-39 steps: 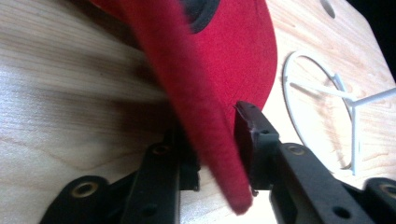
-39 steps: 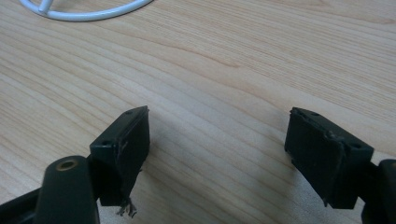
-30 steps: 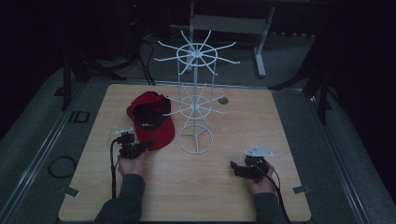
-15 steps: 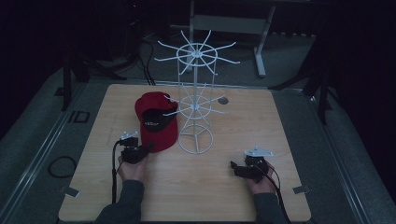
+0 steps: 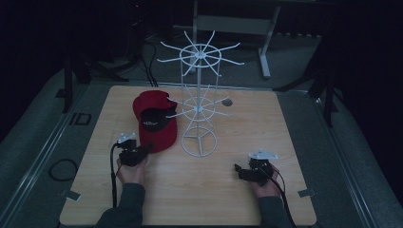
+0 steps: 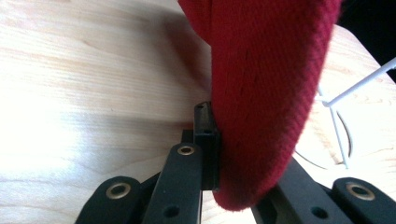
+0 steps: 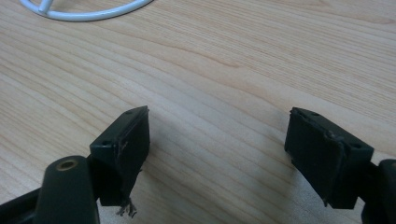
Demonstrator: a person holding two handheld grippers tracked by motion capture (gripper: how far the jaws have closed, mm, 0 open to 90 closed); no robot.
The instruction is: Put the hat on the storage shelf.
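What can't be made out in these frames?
- High view: the logo on the red cap is too small to read.
- Left gripper view: cap brim hides the left hand-held gripper's right jaw pad.
- Right gripper view: white wire rack's base is cut off at the top edge.

The high view is dim and bluish, its surroundings almost black, only the table [image 5: 209,190] faintly lit. Both gripper views are bright; glare whitens the wood at left in the left one, where the close red cap [image 6: 266,93] looks soft

tongs [image 7: 217,154]: black, brass rivets | cable: black | sleeves: grey
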